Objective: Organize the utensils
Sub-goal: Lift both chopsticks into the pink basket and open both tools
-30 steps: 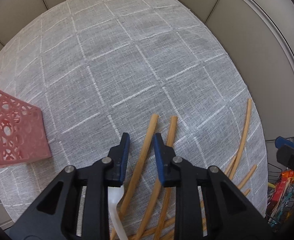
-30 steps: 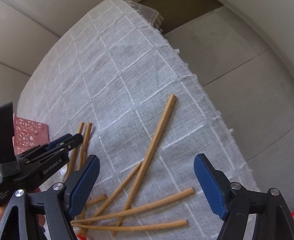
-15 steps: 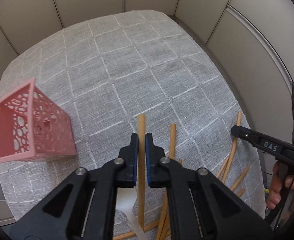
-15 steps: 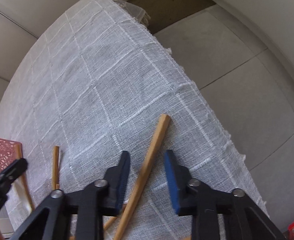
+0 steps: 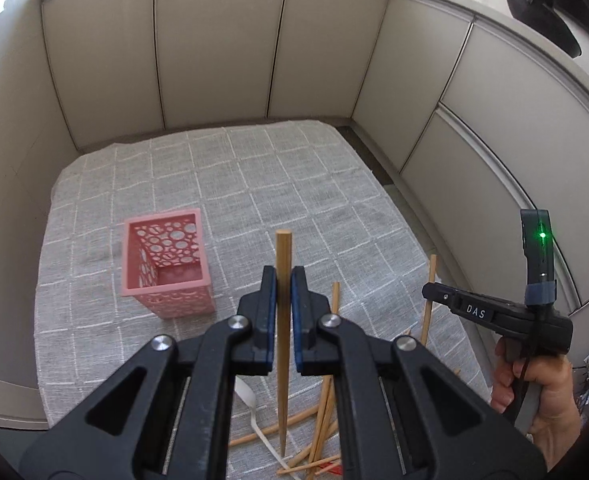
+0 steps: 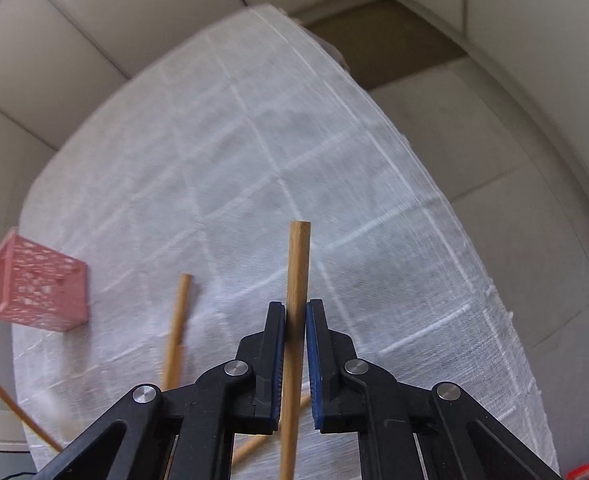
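Observation:
My left gripper [image 5: 283, 276] is shut on a wooden chopstick [image 5: 283, 252] and holds it lifted above the grey checked cloth [image 5: 254, 184], its blunt end pointing forward. A pink perforated holder [image 5: 166, 260] stands upright just left of it. My right gripper [image 6: 295, 310] is shut on another wooden chopstick [image 6: 298, 264], also lifted off the cloth. The right gripper also shows in the left wrist view [image 5: 430, 291], at the right. The holder shows in the right wrist view [image 6: 38, 284] at far left.
Several loose chopsticks [image 5: 326, 408] lie in a heap on the cloth near its front, with a white plastic piece [image 5: 254, 412] among them. One more chopstick [image 6: 176, 320] lies left of my right gripper. Beige partition walls [image 5: 214, 48] surround the table.
Both grippers closed on chopsticks and lifted them off the cloth. The left one rose and the holder came into fuller view; the right one closed fully on its stick.

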